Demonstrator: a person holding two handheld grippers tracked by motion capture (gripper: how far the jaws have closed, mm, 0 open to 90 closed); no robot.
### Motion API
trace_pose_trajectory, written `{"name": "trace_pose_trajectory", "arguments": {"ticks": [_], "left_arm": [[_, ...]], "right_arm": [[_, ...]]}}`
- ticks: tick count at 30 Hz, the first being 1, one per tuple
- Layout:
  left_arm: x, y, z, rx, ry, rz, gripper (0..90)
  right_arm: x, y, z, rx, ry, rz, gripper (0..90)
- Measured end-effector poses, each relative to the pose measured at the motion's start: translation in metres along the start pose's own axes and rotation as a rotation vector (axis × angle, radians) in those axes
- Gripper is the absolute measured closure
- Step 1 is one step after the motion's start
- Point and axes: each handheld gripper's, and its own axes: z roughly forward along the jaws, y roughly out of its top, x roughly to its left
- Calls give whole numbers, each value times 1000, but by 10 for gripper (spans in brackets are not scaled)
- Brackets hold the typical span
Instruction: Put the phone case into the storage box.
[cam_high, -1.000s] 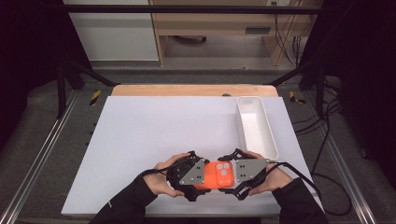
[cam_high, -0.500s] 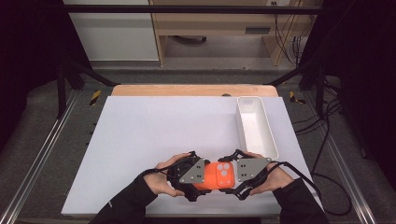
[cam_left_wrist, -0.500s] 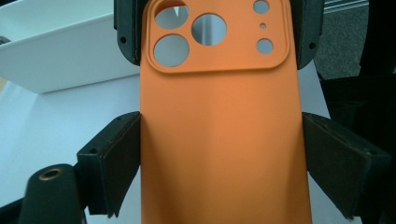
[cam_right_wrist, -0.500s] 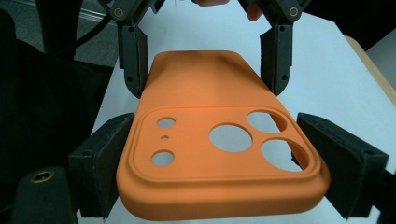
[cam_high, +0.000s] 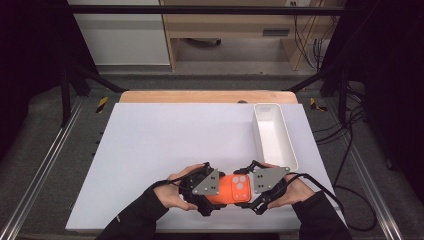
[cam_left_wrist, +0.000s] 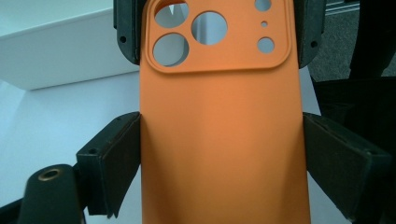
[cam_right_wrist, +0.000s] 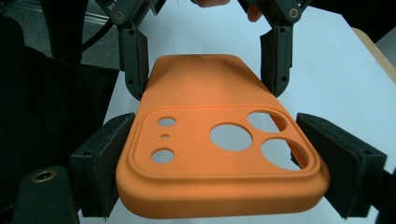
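An orange phone case with camera cutouts hangs just above the white table's front edge, held between both grippers. My left gripper is shut on the plain end, its jaws pressed to both long sides of the case. My right gripper is shut on the camera end of the case, one jaw against each side. In the left gripper view the right gripper's fingers flank the cutouts at the top. In the right gripper view the left gripper's fingers clamp the far end.
A long white tray stands along the right side of the white table; it also appears as the white tray behind the case. A wooden board edges the table's far side. Metal rails run down both sides.
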Motion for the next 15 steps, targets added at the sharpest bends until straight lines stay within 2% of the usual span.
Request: {"name": "trace_pose_trajectory", "arguments": {"ticks": [4, 8, 15], "left_arm": [[1, 0, 1, 8, -19, -14, 146], [2, -1, 1, 16, -18, -32, 129], [5, -3, -8, -7, -14, -71, 76]], "right_arm": [[0, 0, 0, -4, 5, 8, 157], [0, 0, 0, 4, 7, 9, 158], [-1, 1, -4, 22, 3, 15, 160]]}}
